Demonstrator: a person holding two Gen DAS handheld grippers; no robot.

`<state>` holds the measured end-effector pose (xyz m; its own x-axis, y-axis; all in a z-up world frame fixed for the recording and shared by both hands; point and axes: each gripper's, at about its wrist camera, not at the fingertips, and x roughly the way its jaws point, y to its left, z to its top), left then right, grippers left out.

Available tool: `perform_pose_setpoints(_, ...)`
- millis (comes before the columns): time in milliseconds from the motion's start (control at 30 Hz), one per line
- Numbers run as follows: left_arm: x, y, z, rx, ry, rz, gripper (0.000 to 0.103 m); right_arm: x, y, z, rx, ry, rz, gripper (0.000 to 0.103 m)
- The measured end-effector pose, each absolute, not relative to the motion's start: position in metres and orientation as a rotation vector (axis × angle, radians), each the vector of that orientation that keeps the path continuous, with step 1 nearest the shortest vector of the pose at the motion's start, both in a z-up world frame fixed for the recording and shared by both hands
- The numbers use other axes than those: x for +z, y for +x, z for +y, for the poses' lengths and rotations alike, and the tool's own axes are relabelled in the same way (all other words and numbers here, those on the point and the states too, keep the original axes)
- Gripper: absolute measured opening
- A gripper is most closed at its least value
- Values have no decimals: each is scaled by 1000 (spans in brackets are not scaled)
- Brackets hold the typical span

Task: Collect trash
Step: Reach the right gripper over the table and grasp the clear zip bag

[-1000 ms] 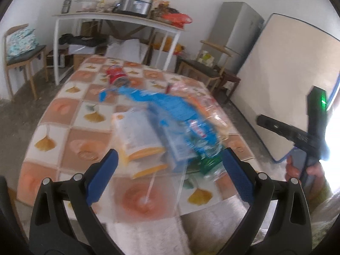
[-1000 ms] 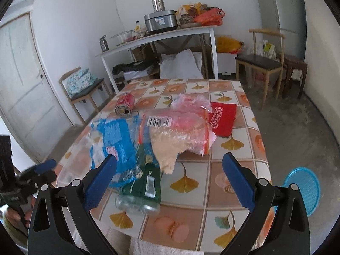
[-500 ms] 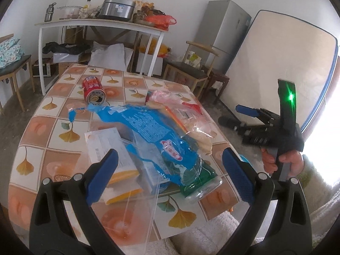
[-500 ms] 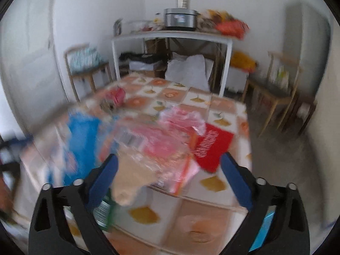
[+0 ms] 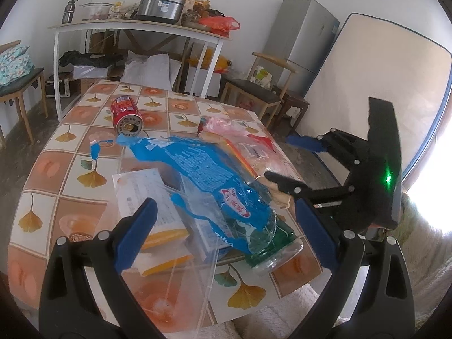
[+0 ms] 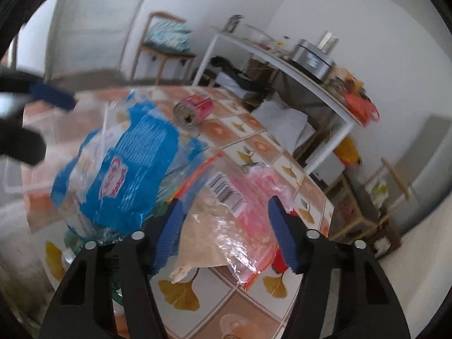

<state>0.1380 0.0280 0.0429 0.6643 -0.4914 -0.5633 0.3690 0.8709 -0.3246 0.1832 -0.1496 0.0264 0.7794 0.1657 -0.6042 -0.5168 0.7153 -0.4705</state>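
Observation:
A heap of trash lies on the tiled table (image 5: 56,175): a blue plastic wrapper (image 5: 209,175), a green bottle (image 5: 276,245), a white and yellow box (image 5: 152,212), a clear pink bag (image 6: 243,212) and a red can (image 5: 125,113) on its side. My left gripper (image 5: 223,226) is open and hovers over the box and the blue wrapper. My right gripper (image 6: 223,231) is open, with its jaws on either side of the clear pink bag; it also shows at the right of the left wrist view (image 5: 293,161).
A white side table (image 5: 135,28) with pots stands behind. Wooden chairs (image 5: 262,93) stand at the table's far right, another chair (image 5: 17,79) at the left. A mattress (image 5: 375,107) leans on the wall by a fridge (image 5: 299,34).
My right gripper has swung in low from the table's right side over the clear pink bag. My left gripper has come closer to the heap. Nothing was gripped.

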Motion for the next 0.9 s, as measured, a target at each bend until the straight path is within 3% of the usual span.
perform_pose_setpoints(133, 41, 139, 32, -486, -197, 694, 94, 18, 180, -136, 416, -783, 566, 54)
perform_pose_setpoints(400, 39, 138, 36, -484, -207, 690, 94, 2, 181, -126, 391, -878, 574, 34)
perform_pose_setpoints(567, 40, 137, 36, -484, -207, 688, 94, 5, 180, -127, 360, -838, 565, 20)
perform_pose_setpoints(900, 43, 137, 38, -481, -195, 692, 94, 41, 168, -153, 267, -614, 483, 9)
